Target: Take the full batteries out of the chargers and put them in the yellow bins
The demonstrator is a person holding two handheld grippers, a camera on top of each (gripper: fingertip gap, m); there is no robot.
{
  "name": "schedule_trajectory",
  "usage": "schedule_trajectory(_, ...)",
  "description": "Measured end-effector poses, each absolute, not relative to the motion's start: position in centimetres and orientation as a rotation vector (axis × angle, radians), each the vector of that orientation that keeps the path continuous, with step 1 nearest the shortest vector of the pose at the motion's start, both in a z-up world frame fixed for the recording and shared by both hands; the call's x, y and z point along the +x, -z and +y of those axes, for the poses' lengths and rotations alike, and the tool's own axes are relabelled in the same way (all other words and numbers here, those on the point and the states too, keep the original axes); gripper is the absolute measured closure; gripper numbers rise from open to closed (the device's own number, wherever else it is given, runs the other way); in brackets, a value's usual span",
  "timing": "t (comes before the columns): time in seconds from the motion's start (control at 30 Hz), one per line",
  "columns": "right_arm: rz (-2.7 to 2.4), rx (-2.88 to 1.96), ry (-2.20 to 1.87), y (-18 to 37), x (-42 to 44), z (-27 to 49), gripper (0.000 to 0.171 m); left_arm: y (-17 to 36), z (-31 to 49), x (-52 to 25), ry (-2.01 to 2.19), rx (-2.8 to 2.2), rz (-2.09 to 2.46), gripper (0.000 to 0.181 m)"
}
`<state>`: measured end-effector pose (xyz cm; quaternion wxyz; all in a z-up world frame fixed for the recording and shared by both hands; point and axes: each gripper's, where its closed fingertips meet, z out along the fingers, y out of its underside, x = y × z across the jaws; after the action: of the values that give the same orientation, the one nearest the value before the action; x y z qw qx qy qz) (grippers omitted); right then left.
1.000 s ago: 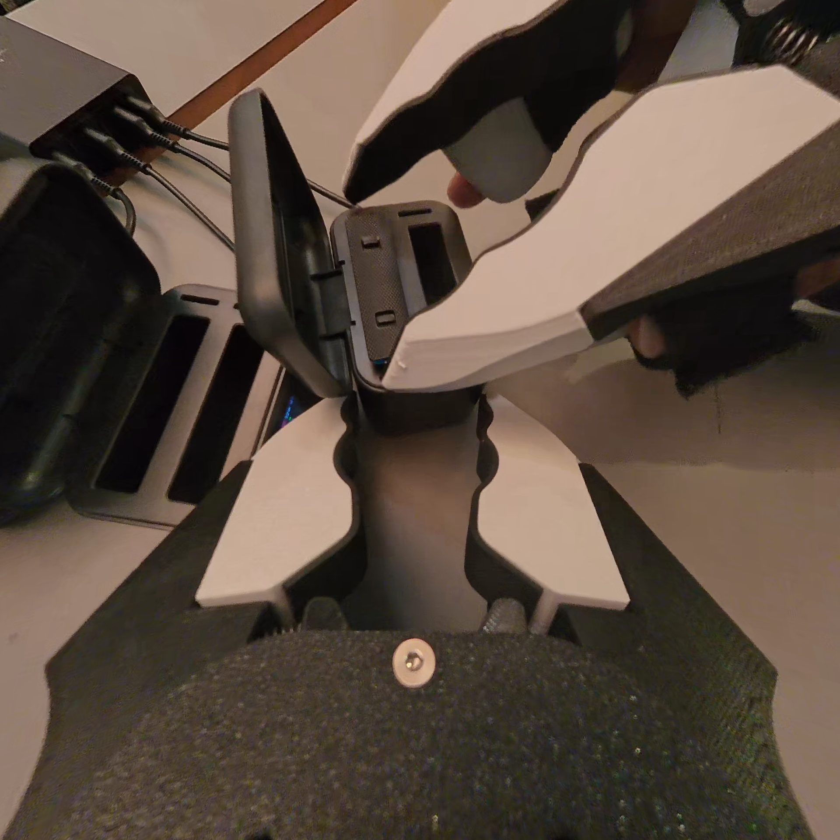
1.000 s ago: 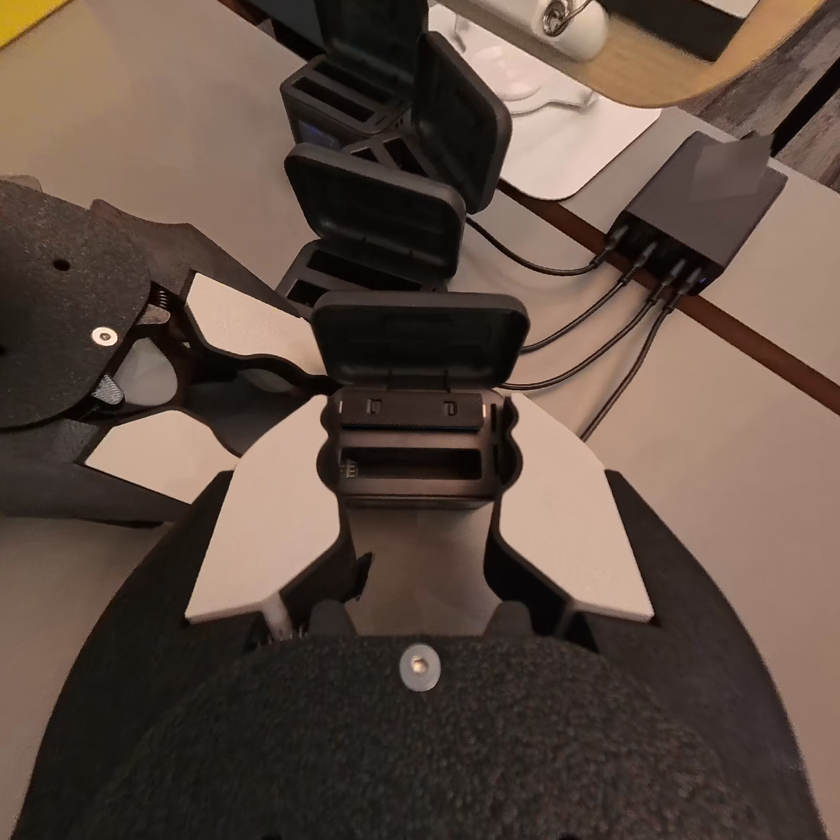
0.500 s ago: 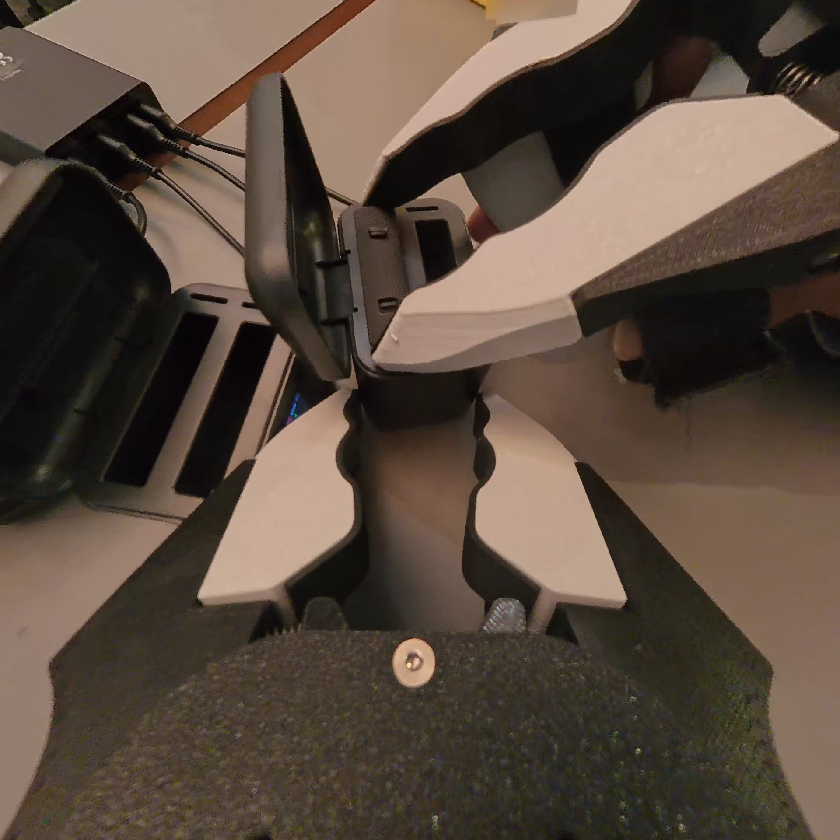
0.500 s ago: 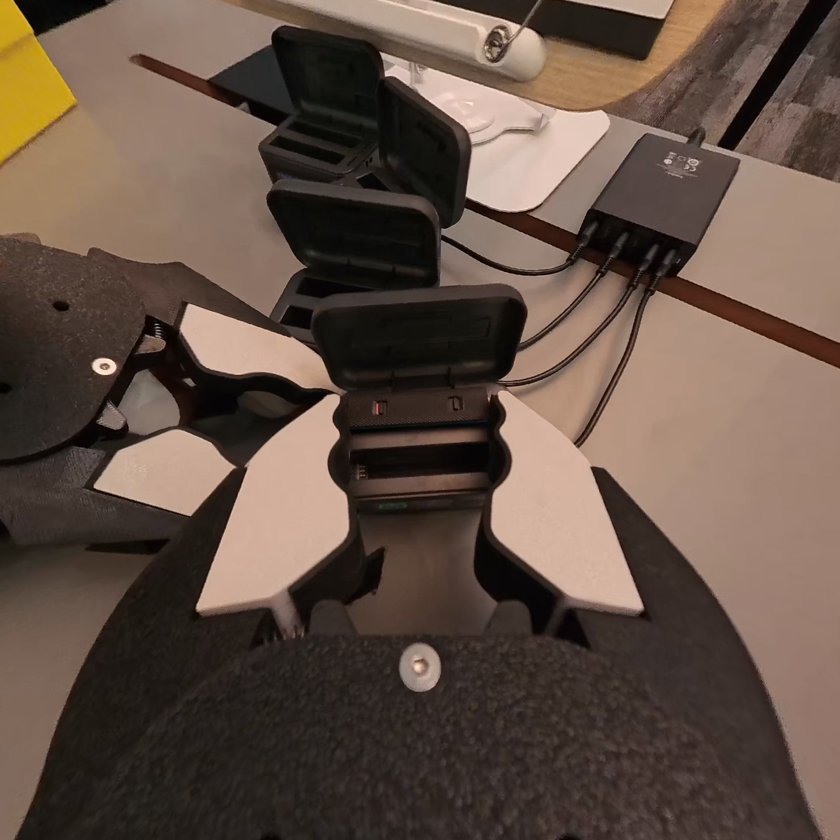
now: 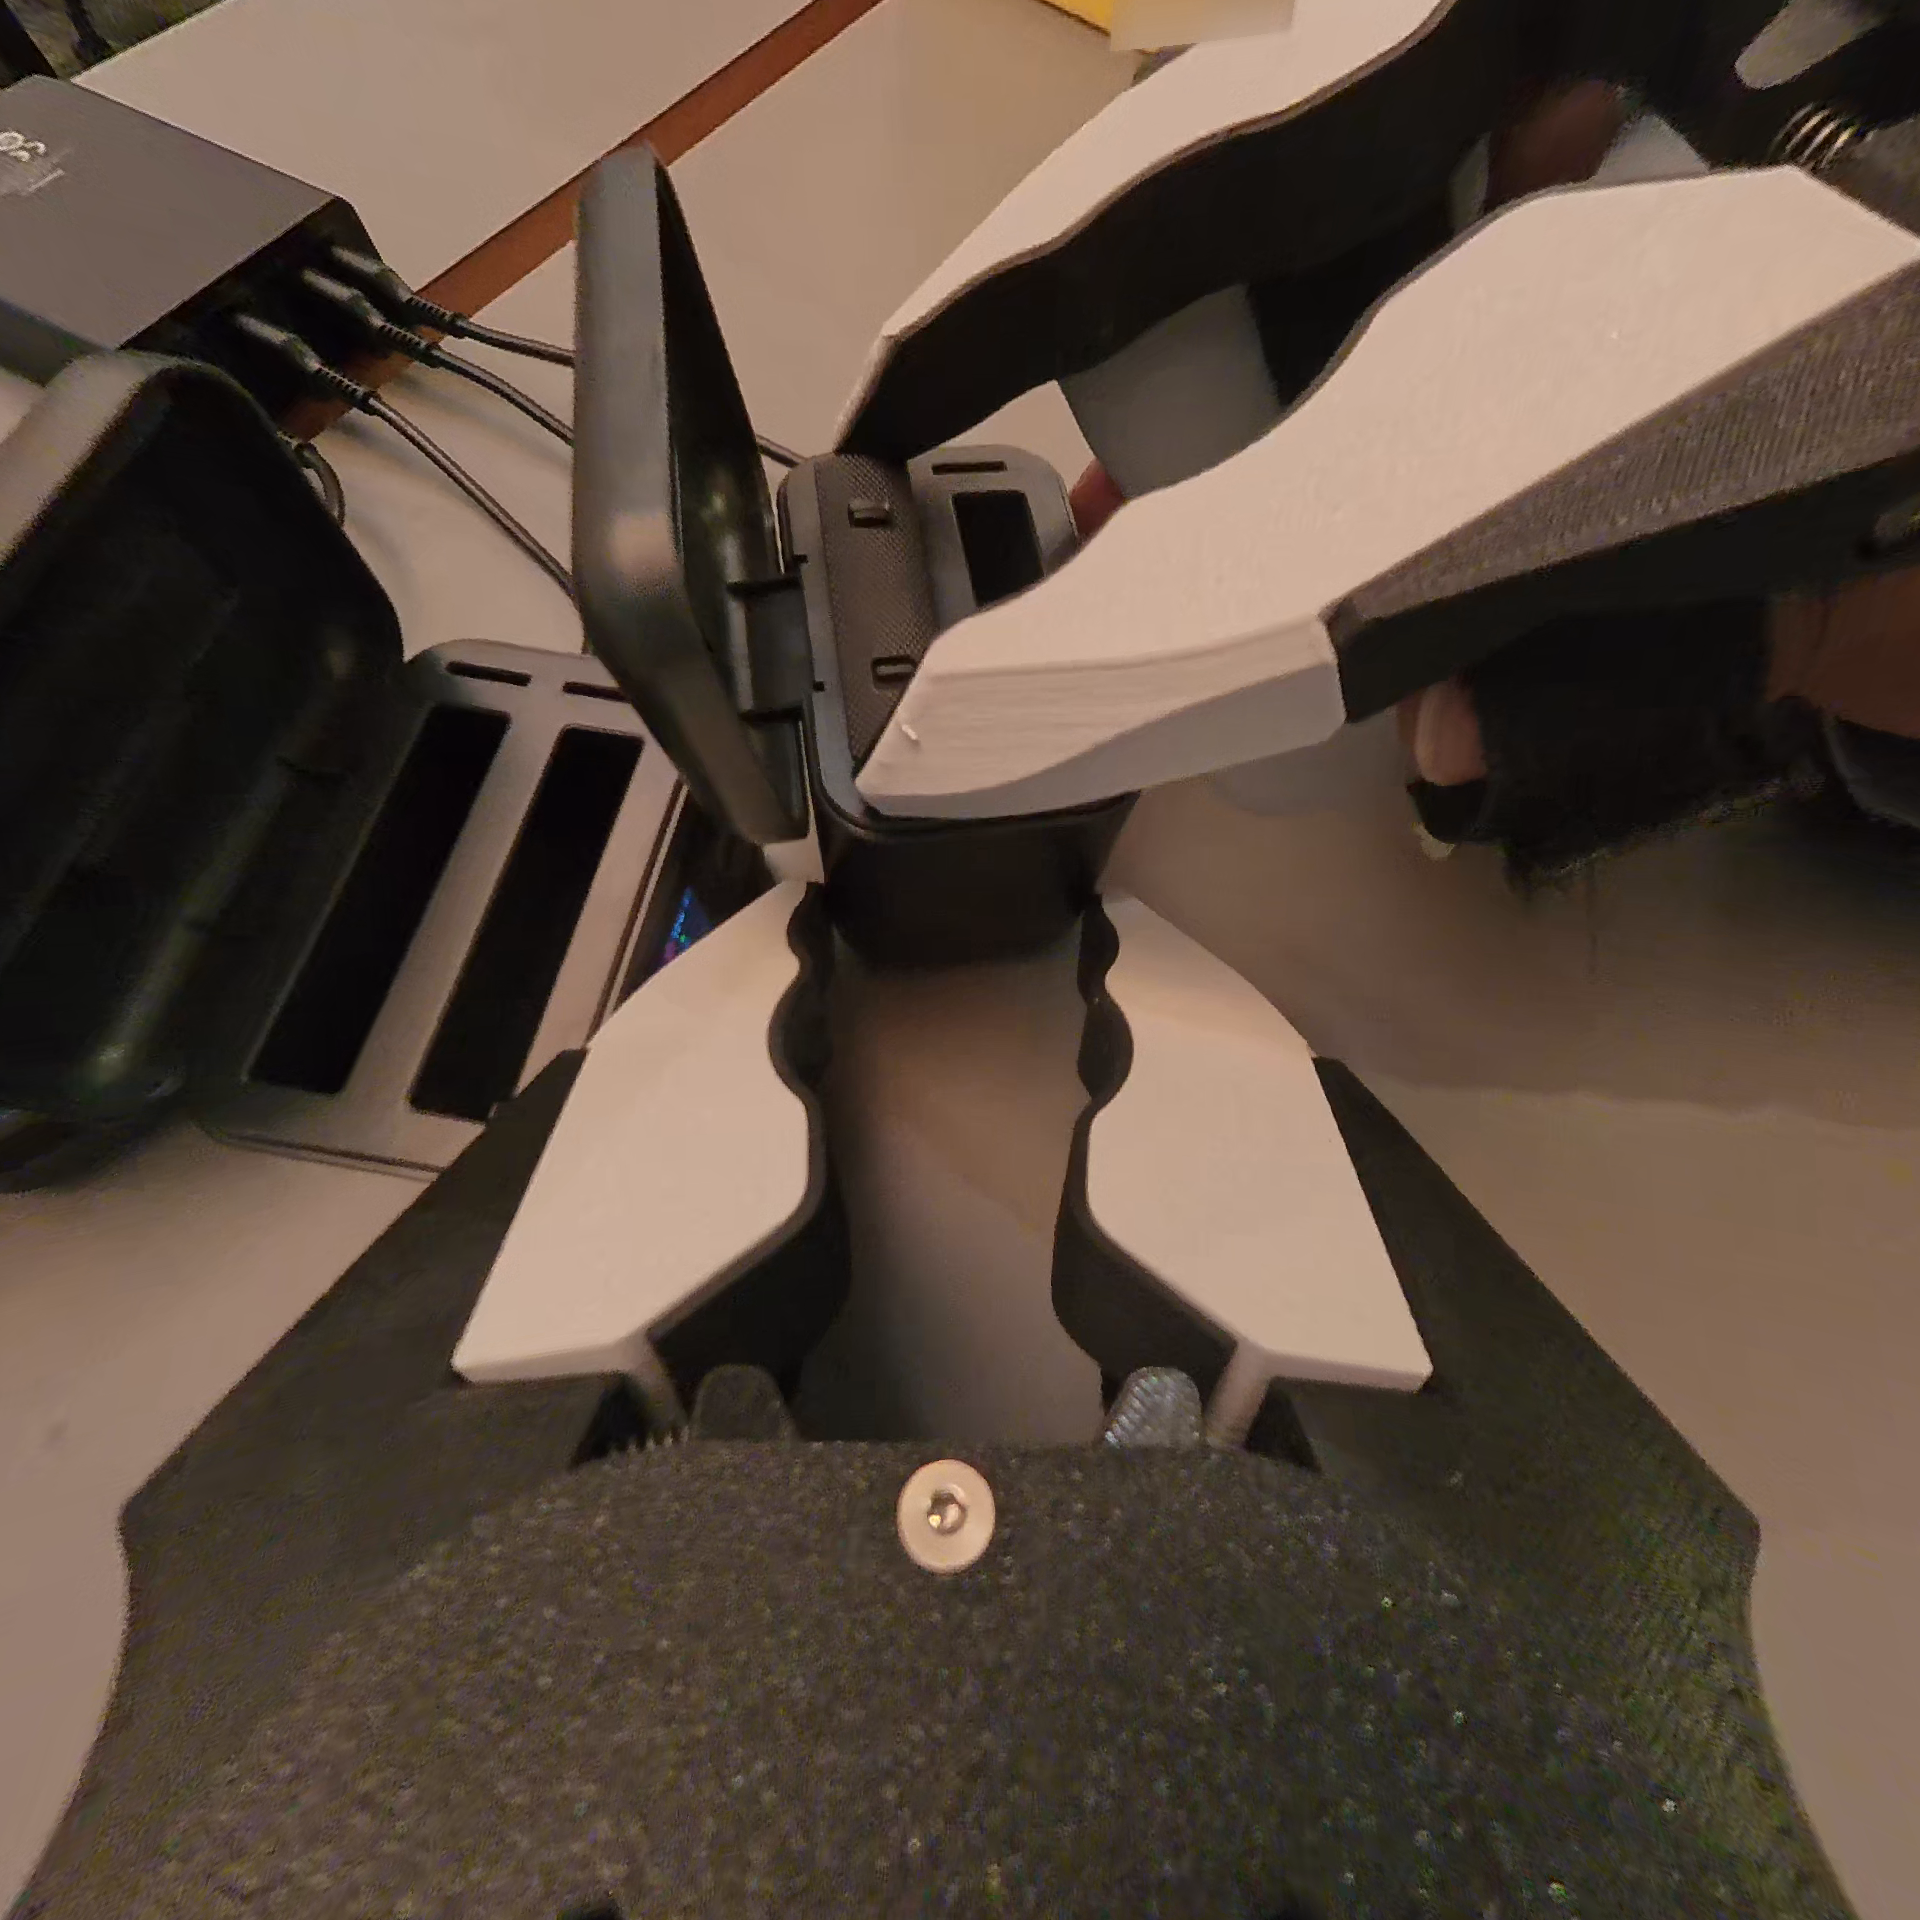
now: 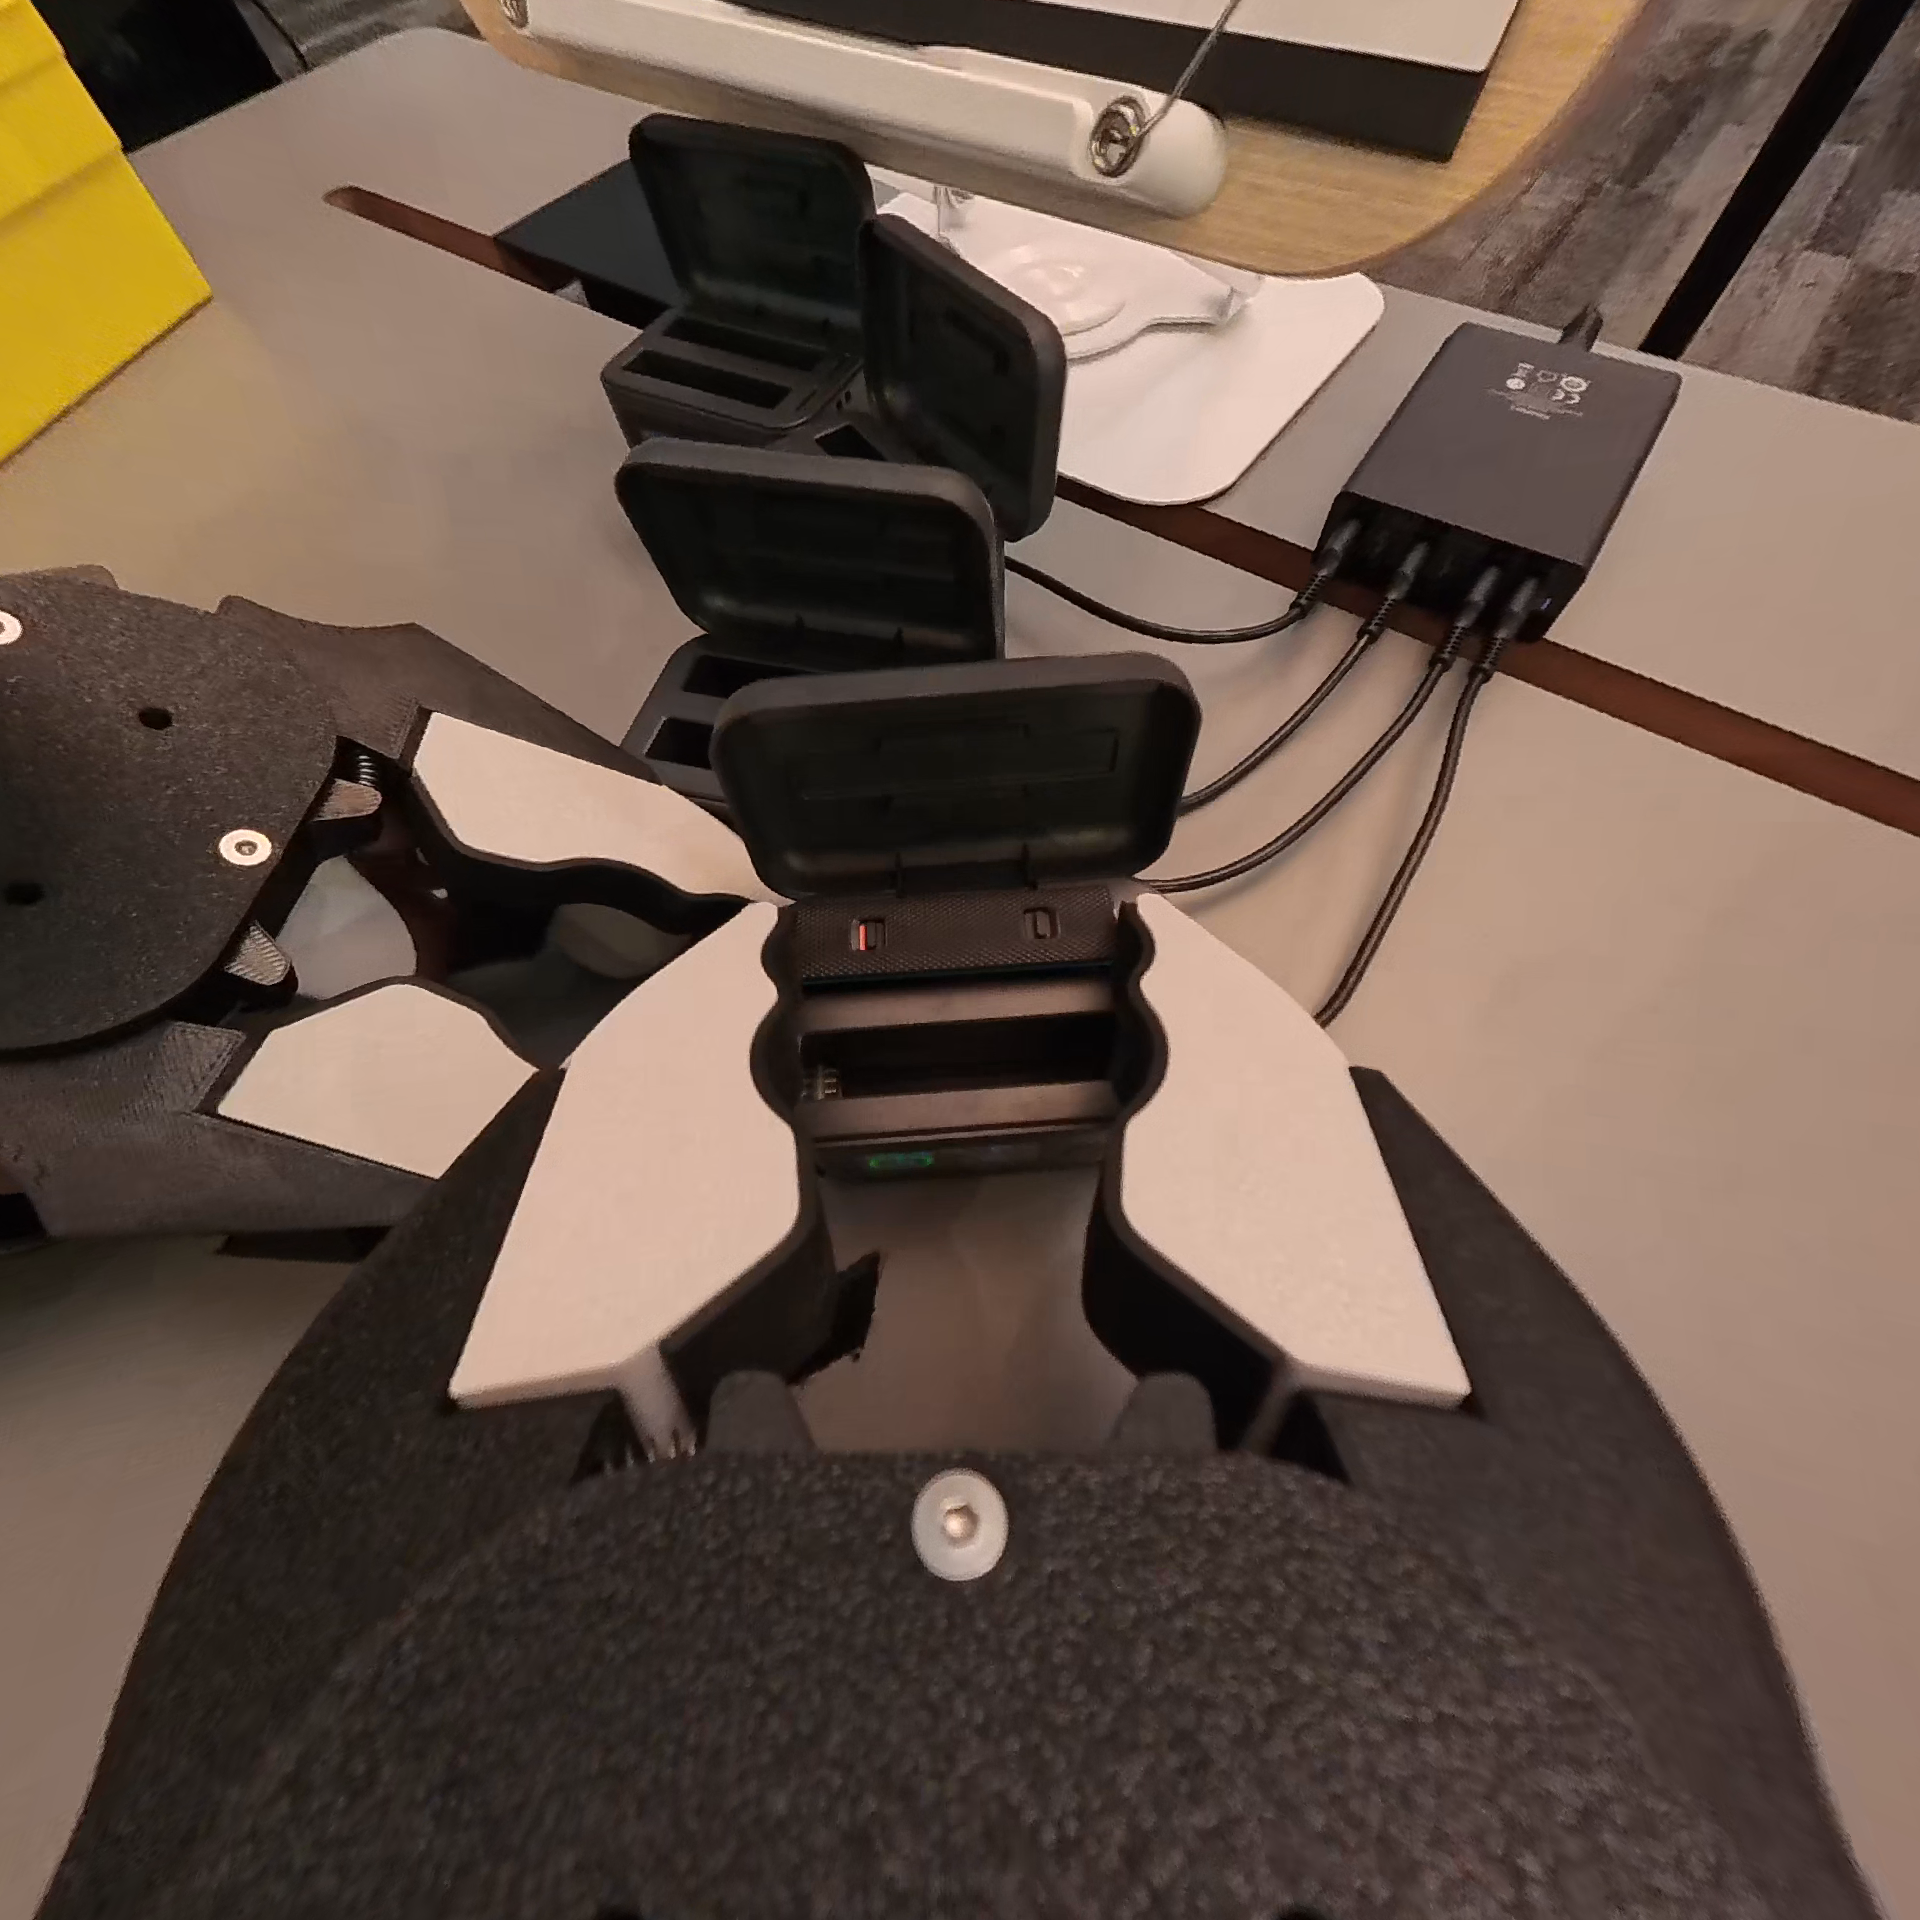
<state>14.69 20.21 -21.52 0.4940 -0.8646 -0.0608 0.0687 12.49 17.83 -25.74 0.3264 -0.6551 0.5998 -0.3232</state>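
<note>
Over the last second your right gripper [image 6: 948,940] has risen and pulled back. A green light [image 6: 899,1162] on the charger [image 5: 956,894] front now shows in its view, and so does the yellow bin [image 6: 73,229], well off to the left. The battery [image 6: 966,920] has not come free. It sits in the slot next to the raised lid [image 6: 956,779], and the right fingers are closed narrowly on its two ends. The slot in front [image 6: 956,1060] is empty. Your left gripper [image 5: 948,925] has its fingers pinched on the charger's near end, pinning it to the bench [image 6: 1558,1039]. My read is that the pull has only started. The black power hub [image 6: 1496,447] has small white printing and symbols on top. The battery shows a red tab but no readable text.
</note>
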Motion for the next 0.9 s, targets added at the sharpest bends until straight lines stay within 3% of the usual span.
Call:
schedule_trajectory(0.5, -0.055, -1.883, -0.194, 13.7, 17.9, 19.0, 0.113, 25.9, 17.7, 12.3, 0.868, -1.735, 1.585, 0.137)
schedule_trajectory(0.77, 0.2, -1.822, 0.093, 6.9, 31.3, 14.6, 0.112, 25.8, 17.5, 12.3, 0.885, -1.726, 1.592, 0.129)
schedule_trajectory(0.9, 0.388, -1.911, 0.229, 7.4, 40.7, 13.8, 0.112, 25.9, 17.5, 12.3, 0.883, -1.73, 1.592, 0.129)
